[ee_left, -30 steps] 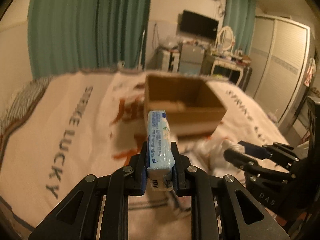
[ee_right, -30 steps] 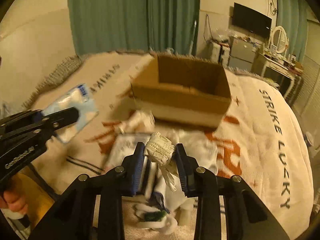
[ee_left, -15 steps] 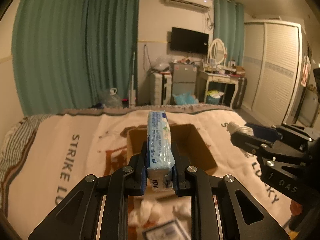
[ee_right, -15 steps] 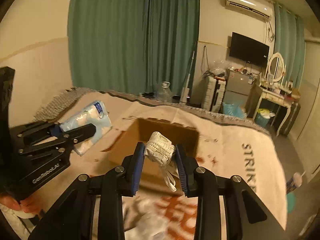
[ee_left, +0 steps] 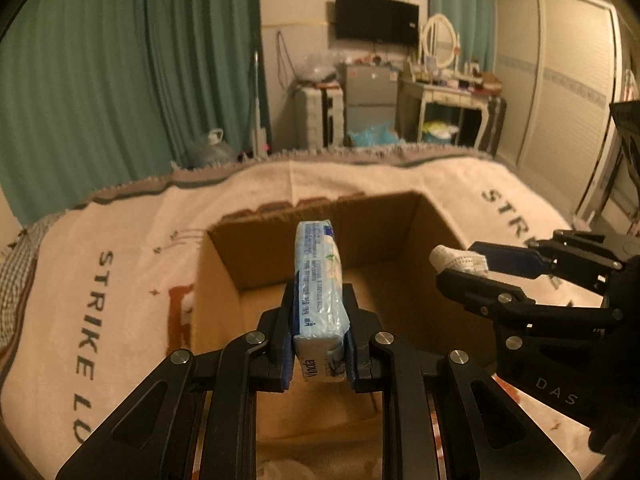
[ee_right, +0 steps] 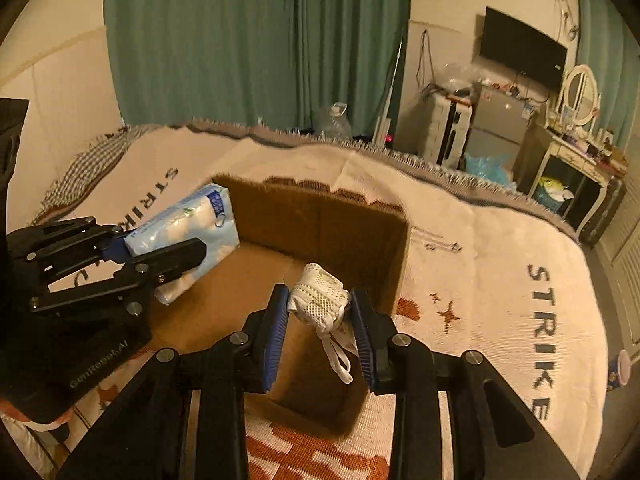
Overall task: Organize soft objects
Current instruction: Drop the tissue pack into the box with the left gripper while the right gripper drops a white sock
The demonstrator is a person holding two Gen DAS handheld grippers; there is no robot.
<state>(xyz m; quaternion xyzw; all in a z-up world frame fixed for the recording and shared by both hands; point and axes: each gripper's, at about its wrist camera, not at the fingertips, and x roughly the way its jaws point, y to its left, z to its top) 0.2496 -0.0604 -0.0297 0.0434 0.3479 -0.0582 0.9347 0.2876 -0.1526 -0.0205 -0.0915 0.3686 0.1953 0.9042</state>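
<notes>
- left gripper (ee_left: 318, 312) clamped on blue tissue pack (ee_left: 318, 280), held over open cardboard box (ee_left: 224, 264)
- right gripper (ee_right: 320, 312) pinching white mesh fabric bundle (ee_right: 318, 302) above box's right side
- box sits on cream blanket (ee_right: 500, 280)

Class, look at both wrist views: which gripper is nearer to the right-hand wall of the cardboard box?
Right. The right gripper, shut on the white mesh item, hangs just inside the box's right wall. The left gripper, holding the tissue pack, is over the box's left-middle.
</notes>
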